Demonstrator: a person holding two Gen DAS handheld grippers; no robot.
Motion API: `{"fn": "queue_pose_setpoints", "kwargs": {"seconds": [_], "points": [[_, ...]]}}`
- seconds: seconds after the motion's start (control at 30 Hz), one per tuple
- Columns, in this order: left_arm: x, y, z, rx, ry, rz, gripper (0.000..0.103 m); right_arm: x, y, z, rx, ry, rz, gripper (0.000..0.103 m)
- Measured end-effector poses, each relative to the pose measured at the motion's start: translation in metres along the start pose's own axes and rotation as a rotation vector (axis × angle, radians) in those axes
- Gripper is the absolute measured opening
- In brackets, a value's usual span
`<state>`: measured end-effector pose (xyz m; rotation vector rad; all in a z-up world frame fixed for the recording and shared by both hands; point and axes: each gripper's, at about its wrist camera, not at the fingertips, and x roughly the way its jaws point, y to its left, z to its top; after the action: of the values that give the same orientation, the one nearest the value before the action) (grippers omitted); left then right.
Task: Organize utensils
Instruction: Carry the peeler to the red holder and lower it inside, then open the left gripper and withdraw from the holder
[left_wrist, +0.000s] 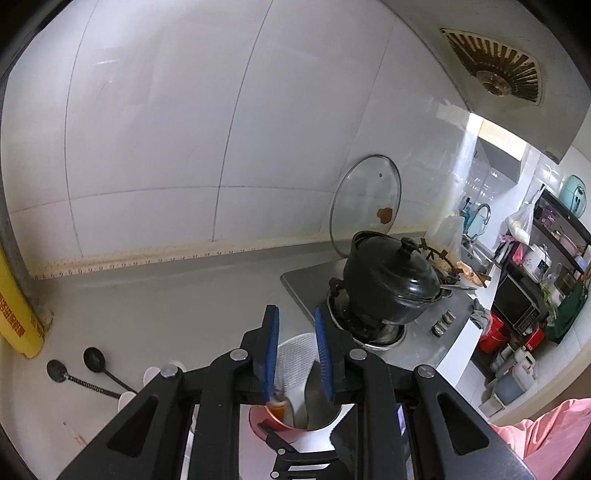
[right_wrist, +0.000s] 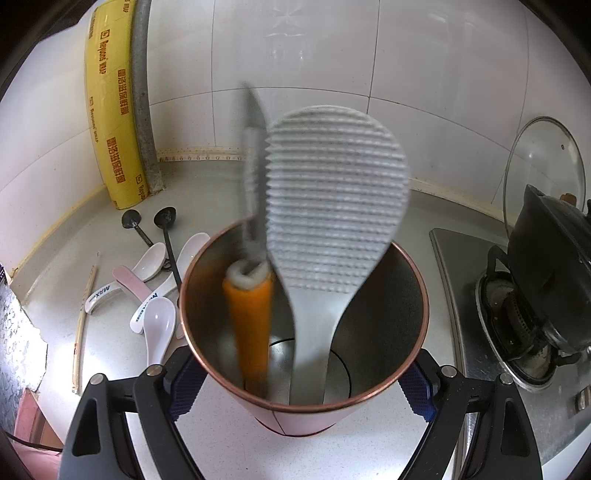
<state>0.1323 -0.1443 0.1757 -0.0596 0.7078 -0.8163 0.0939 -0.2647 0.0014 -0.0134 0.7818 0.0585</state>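
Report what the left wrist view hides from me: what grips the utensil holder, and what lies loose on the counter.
Observer: The right hand-held gripper clamps the pink utensil holder by its two sides.
Operator: Now the counter. List it.
Observer: Several white soup spoons lie in a loose heap to the left of the holder, some of them overlapping.
Operator: Name anything else beside them.
Observer: One wooden chopstick lies flat, to the left of the spoons.
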Motion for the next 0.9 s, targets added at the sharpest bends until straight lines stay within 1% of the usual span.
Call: {"fn": "queue_pose_setpoints", "kwargs": {"seconds": [0.13, 0.2, 0.3, 0.5, 0.6, 0.67, 0.73, 0.77, 0.83, 0.9], "points": [[0.002, 0.007, -0.005, -0.021, 0.015, 0.01, 0.021, 0.0, 0.001, 0.0, -0.001, 0.0, -0.001, 0.091], [0.004, 0.01, -0.008, -0.022, 0.022, 0.029, 0.021, 0.0, 0.001, 0.0, -0.001, 0.0, -0.001, 0.091], [0.007, 0.018, -0.013, -0.025, 0.042, 0.084, 0.021, 0.0, 0.001, 0.001, -0.003, 0.0, -0.001, 0.091], [0.009, 0.048, -0.029, -0.102, 0.089, 0.178, 0.022, 0.001, 0.001, 0.001, -0.003, 0.0, -0.002, 0.091], [0.005, 0.065, -0.037, -0.14, 0.103, 0.244, 0.03, 0.002, 0.001, 0.001, -0.002, 0.0, -0.001, 0.091], [0.0, 0.079, -0.044, -0.171, 0.109, 0.287, 0.04, 0.002, 0.001, 0.001, -0.003, 0.0, -0.002, 0.091], [-0.003, 0.089, -0.049, -0.193, 0.118, 0.321, 0.045, 0.002, 0.001, 0.001, -0.003, 0.0, -0.002, 0.091], [-0.005, 0.098, -0.054, -0.212, 0.127, 0.35, 0.048, 0.002, 0.001, 0.001, -0.003, 0.0, -0.002, 0.091], [-0.006, 0.11, -0.062, -0.246, 0.146, 0.394, 0.051, 0.002, 0.001, 0.001, -0.002, 0.0, -0.002, 0.091], [-0.01, 0.126, -0.072, -0.295, 0.161, 0.435, 0.051, 0.002, 0.001, 0.001, -0.002, 0.0, -0.001, 0.091]]}}
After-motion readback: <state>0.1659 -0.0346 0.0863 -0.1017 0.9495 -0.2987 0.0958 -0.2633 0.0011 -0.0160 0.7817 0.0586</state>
